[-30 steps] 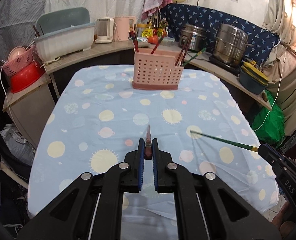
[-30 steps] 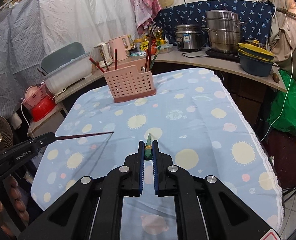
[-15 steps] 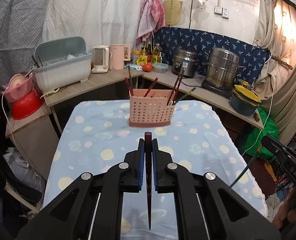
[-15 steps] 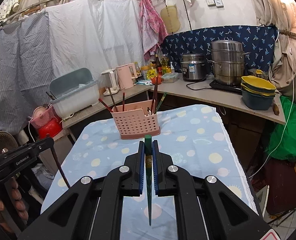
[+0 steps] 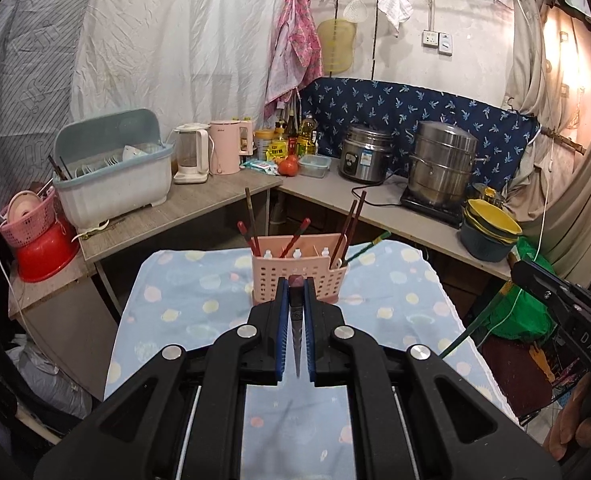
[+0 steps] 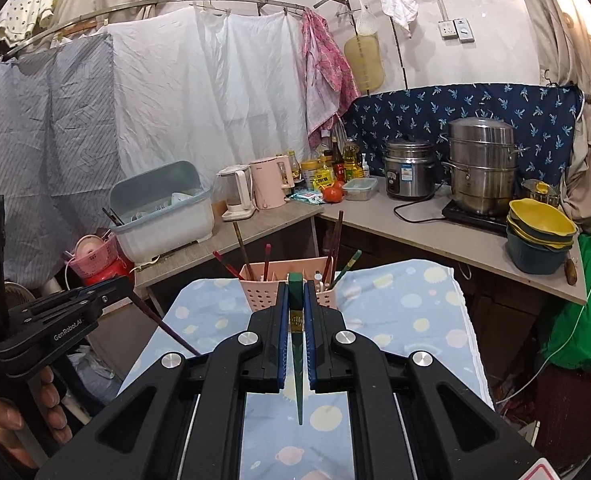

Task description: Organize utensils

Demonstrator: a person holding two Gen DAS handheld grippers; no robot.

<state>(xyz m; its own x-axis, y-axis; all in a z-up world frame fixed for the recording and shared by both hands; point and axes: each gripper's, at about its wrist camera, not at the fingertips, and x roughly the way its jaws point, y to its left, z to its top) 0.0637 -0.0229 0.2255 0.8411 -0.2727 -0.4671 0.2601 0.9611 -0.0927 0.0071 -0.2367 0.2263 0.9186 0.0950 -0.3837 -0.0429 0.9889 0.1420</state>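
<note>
Left hand-held gripper [image 5: 295, 300] clamped tight on a dark red chopstick [image 5: 296, 336], thick end up between the pads, thin tip hanging down toward the cloth. Right hand-held gripper [image 6: 295, 300] pinched shut the same way on a green chopstick [image 6: 298, 360], point downward. Held by the thick ends and hanging near plumb, probably so the tips can drop straight into an open compartment from above. Both raised well above the desk [image 5: 183, 304], clear of the rim of the pink perforated utensil holder [image 5: 299, 276] at the far end of the cloth. Holder already stocked: red and brown chopsticks leaning out at left and right, one green one tilted over the right edge, so likely a late stage of the sorting.

Desk draped in a pale blue cloth printed with suns and planets, nothing else lying loose on the visible part. Beyond it, an L-shaped counter [image 6: 435, 232]: dish rack [image 5: 111, 176] and pink basket far left, kettles, bottles, rice cooker [image 5: 363, 156], steel steamer pot [image 6: 481, 168] and stacked bowls [image 6: 541, 236] far right. White sheets hung behind.
</note>
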